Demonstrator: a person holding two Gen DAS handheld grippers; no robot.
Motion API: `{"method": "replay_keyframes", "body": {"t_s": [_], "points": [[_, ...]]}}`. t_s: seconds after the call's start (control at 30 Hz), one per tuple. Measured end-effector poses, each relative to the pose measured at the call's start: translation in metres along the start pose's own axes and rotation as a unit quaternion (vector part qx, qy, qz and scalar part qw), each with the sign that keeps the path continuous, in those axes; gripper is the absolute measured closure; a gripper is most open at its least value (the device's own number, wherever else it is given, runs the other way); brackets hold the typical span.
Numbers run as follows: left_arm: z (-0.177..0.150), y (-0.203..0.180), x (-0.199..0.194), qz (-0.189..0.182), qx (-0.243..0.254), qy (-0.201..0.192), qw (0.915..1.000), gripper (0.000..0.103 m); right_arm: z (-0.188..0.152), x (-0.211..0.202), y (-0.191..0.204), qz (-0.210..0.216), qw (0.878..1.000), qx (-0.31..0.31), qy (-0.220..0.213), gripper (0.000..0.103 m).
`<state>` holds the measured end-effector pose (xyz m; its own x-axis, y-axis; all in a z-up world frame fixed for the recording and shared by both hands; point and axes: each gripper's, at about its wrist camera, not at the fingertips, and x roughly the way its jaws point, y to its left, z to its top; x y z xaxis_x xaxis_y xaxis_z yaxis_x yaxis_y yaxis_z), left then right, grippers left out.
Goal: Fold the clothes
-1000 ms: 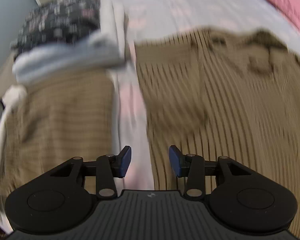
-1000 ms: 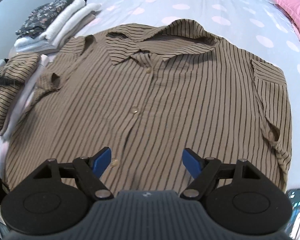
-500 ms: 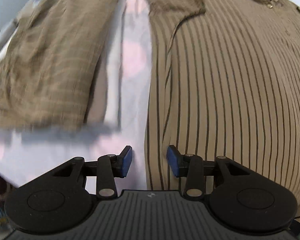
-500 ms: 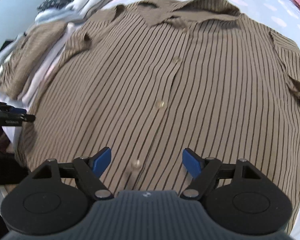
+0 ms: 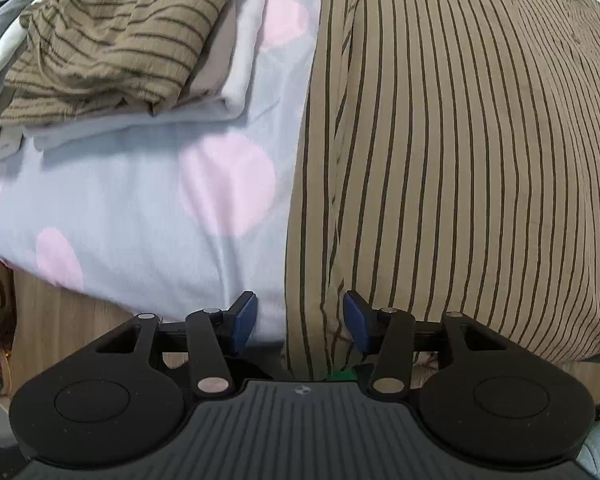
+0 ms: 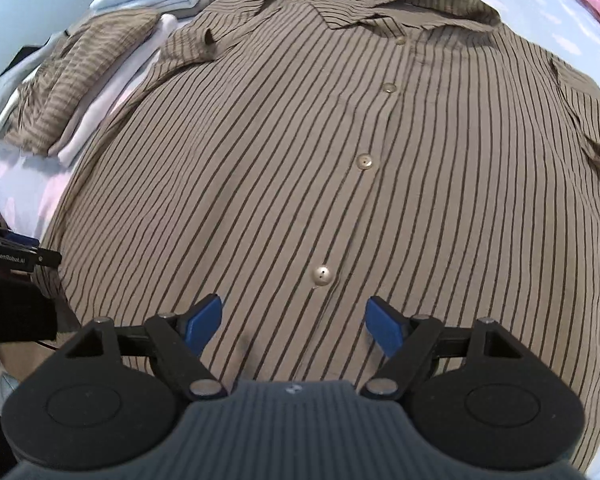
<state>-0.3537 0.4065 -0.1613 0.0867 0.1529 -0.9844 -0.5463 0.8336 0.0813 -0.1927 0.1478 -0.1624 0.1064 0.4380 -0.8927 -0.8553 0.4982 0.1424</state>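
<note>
A brown striped shirt (image 6: pixel 340 152) is lying spread flat, buttoned, on the bed (image 5: pixel 140 208), collar toward 12 o'clock. The left gripper (image 5: pixel 300 316) is hanging over the shirt's side edge near the hem, its fingers opening with that edge between them, unpinched. The right gripper (image 6: pixel 296 318) is hovering over the placket, fingers wide apart, empty. At 9 o'clock in the right view, the left gripper's body is reading "GenRobot.AI". Folded clothes (image 5: pixel 112 36) are lying at 10 o'clock.
</note>
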Motion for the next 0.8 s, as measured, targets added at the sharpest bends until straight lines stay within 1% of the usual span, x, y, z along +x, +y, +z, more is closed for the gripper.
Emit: {"method": "replay_keyframes", "body": {"t_s": [0.1, 0.23, 0.27, 0.33, 0.4, 0.6, 0.7, 0.8], "points": [[-0.002, 0.003, -0.001, 0.002, -0.003, 0.0, 1.0, 0.057, 0.0, -0.001, -0.002, -0.003, 1.0, 0.0, -0.005, 0.022], [-0.002, 0.007, -0.001, -0.001, 0.0, 0.0, 1.0, 0.058, 0.0, 0.002, -0.001, 0.001, 1.0, -0.002, 0.001, 0.022], [-0.002, 0.008, -0.001, -0.004, 0.0, -0.001, 1.0, 0.06, 0.0, 0.002, 0.001, 0.002, 1.0, -0.005, 0.002, 0.022], [-0.001, 0.012, -0.002, -0.017, -0.005, -0.002, 0.9998, 0.067, 0.0, 0.001, 0.004, 0.003, 1.0, -0.012, 0.0, 0.022], [0.0, 0.016, -0.003, -0.029, -0.01, -0.002, 0.9995, 0.078, 0.001, 0.0, 0.005, 0.0, 1.0, -0.016, -0.002, 0.022], [0.0, 0.027, -0.013, -0.054, -0.016, -0.012, 0.9984, 0.096, -0.001, 0.005, 0.004, -0.007, 1.0, -0.016, 0.005, 0.022], [0.0, 0.031, -0.021, -0.068, -0.015, -0.021, 0.9974, 0.098, -0.002, 0.006, 0.003, -0.008, 1.0, -0.013, 0.008, 0.022], [0.001, 0.031, -0.031, -0.09, -0.014, -0.034, 0.9953, 0.099, -0.002, 0.004, 0.004, -0.005, 1.0, -0.011, 0.005, 0.022]]}}
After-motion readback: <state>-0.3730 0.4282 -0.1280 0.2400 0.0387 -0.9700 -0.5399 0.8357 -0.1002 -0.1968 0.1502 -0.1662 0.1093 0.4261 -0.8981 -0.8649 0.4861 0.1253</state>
